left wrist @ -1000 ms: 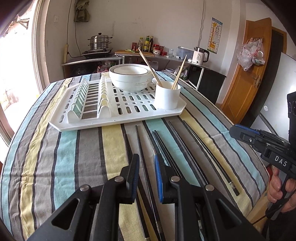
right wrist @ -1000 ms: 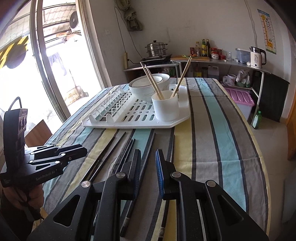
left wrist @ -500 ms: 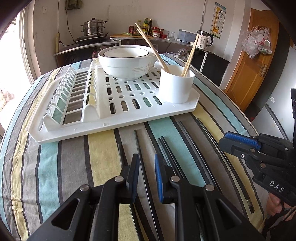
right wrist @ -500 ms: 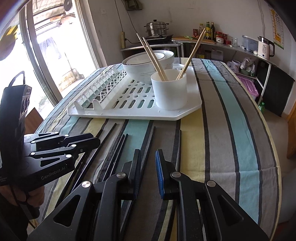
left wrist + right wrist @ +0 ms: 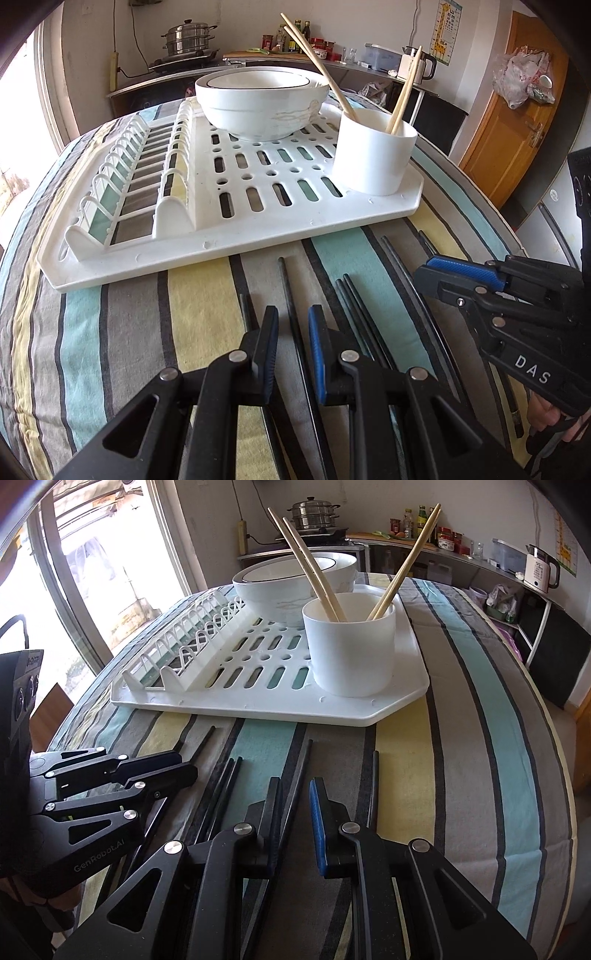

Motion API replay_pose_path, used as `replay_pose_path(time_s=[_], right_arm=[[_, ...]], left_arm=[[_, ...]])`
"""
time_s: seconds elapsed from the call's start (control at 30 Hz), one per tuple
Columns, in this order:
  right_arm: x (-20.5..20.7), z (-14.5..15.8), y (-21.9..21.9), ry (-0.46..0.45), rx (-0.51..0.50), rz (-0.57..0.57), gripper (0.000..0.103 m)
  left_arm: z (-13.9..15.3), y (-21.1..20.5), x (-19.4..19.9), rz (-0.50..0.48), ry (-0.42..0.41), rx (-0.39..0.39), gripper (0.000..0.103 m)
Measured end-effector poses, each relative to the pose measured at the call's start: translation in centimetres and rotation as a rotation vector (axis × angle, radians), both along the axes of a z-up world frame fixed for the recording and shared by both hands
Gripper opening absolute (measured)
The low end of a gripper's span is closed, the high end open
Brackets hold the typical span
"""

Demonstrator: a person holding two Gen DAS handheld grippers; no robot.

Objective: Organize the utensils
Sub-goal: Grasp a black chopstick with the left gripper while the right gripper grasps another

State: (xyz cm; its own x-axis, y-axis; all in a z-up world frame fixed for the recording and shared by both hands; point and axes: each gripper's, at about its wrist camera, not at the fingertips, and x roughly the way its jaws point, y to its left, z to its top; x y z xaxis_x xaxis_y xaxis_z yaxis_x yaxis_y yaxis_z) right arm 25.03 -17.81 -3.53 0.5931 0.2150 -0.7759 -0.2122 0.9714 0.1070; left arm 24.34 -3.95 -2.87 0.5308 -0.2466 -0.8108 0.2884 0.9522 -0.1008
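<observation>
Closing in on dish rack, both claws slightly parted, empty, black chopsticks nearer.

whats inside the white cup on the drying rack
Wooden chopsticks stand in the white cylindrical cup, leaning against opposite sides of its rim. Its wall hides their lower ends and the cup's bottom.

Bright daylight floods from the overexposed window at left; both views are sharp, with strong fisheye bending and dark vignetted corners.
</observation>
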Motion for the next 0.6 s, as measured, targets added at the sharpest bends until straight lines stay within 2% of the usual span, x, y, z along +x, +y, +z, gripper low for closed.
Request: replay_pose_path(time_s=[0.33, 0.5, 0.6], right_arm=[[0.9, -0.7, 0.7, 0.014, -0.042, -0.005, 0.015], [1.0, -0.8, 1.3, 0.007, -0.082, -0.015, 0.007], [1.0, -0.8, 1.3, 0.007, -0.082, -0.016, 0.006]], left_arm=[[0.1, -0.8, 0.5, -0.009, -0.021, 0.05, 0.018], [0.1, -1.1, 0.5, -0.004, -0.026, 0.068, 0.018], [0.2, -1.2, 0.5, -0.005, -0.023, 0.07, 0.012]])
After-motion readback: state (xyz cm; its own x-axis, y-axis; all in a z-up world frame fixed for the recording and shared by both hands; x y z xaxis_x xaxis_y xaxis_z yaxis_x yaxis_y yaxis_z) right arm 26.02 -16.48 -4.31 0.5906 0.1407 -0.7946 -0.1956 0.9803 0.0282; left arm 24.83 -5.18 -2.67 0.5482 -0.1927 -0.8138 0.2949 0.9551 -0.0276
